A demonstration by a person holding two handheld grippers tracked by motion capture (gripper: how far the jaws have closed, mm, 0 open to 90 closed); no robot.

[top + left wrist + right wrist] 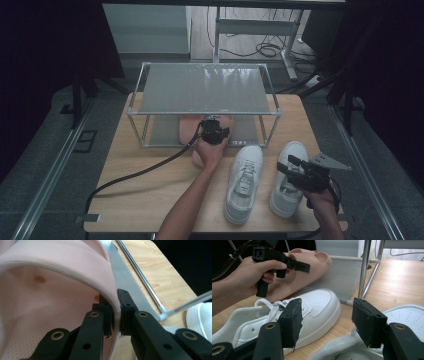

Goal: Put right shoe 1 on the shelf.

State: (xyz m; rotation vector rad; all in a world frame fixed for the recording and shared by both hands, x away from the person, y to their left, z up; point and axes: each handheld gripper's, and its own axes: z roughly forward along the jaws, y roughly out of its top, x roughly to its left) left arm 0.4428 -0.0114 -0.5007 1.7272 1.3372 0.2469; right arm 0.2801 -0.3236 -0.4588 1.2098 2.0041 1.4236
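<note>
A pink slide sandal lies with its front on the lower shelf of a metal shoe rack. My left gripper is shut on the sandal's side wall; the pads pinch the pink rim from both sides. Seen from the right gripper view, the sandal rests partly on the grey shelf, with the left gripper over it. My right gripper stands open above the right of two white sneakers, nothing between its fingers.
The left white sneaker lies toe toward the rack, beside the right one. The rack's upright post stands just past the sneakers' toes. A black cable trails across the wooden table on the left.
</note>
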